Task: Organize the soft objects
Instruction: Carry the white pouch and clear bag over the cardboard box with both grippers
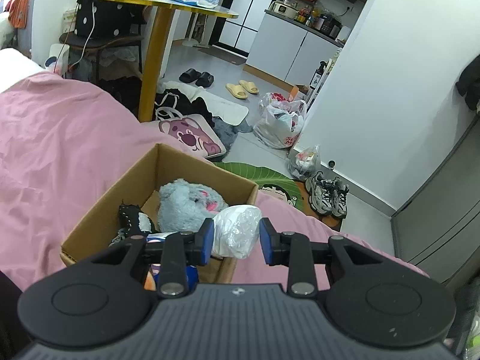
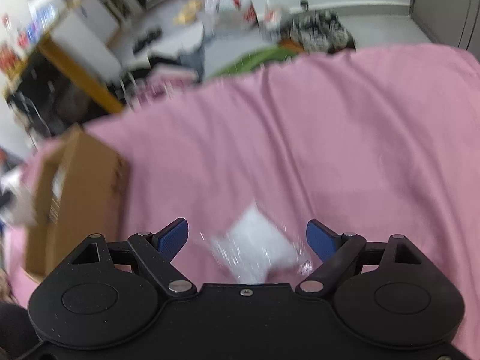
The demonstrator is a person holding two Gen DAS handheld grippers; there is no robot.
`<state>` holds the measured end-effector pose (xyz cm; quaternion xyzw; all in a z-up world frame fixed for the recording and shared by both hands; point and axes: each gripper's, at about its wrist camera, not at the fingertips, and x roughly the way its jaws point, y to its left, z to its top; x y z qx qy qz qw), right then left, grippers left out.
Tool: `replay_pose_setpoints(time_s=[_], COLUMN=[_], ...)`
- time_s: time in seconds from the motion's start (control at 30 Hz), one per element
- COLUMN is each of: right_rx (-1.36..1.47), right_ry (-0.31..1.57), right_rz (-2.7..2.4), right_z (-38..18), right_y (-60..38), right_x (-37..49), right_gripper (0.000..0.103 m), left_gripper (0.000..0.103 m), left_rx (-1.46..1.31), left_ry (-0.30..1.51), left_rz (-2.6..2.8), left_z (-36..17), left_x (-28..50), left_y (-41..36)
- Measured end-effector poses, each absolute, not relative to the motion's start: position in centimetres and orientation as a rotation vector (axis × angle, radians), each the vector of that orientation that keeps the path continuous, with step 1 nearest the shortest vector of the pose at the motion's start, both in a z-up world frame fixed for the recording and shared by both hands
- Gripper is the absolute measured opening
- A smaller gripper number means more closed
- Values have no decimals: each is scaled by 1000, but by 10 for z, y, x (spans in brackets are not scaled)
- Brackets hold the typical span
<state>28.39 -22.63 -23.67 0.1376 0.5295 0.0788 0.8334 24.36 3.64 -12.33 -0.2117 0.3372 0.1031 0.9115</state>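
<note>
A cardboard box [image 1: 99, 210] stands on the pink bedsheet [image 1: 60, 150]. Inside it lie a light blue plush toy [image 1: 186, 204] and a black-and-white soft item [image 1: 132, 219]. My left gripper [image 1: 237, 240] is shut on a white plastic-wrapped bundle [image 1: 237, 228], which hangs over the box's near right corner. The right wrist view is blurred by motion. There my right gripper [image 2: 247, 237] is open just above the pink sheet [image 2: 330, 135]. A white plastic-wrapped packet [image 2: 255, 246] lies between its fingers, not gripped. The box [image 2: 75, 195] sits to the left of that gripper.
Past the bed's edge are a yellow table leg [image 1: 153, 60], a pink bear cushion [image 1: 192, 135], a green mat [image 1: 255, 174], plastic bags [image 1: 282, 123], sneakers [image 1: 327, 195] and slippers [image 1: 240, 88]. A grey cabinet [image 1: 444, 210] stands at the right.
</note>
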Motion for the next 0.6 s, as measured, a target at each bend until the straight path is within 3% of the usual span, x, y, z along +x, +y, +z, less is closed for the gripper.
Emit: replay_pose_setpoints(time_s=[0.07,0.1,0.13,0.23,0.6], right_rx=[241,205,176,148,91], right_ry=[1153,1158,1164,1162,1050], right_rz=[156,149,150,133,97], right_z=[-243,-246,-247,-245,-208], right_y=[-216,-211,-206,-201,-191], right_x=[283,282,280,278,265], right_gripper=[85,78,60,41,37], left_gripper=[31,31,31,31,31], left_rx=[-453,-462,-470,-493,-498], left_ry=[696,695,695,693,708], left_rz=[214,217,218,218,157], left_z=[-123,-123,-122,-121,-116], left_x=[243,242,241,238,234], left_y=[43,47,51,62,102])
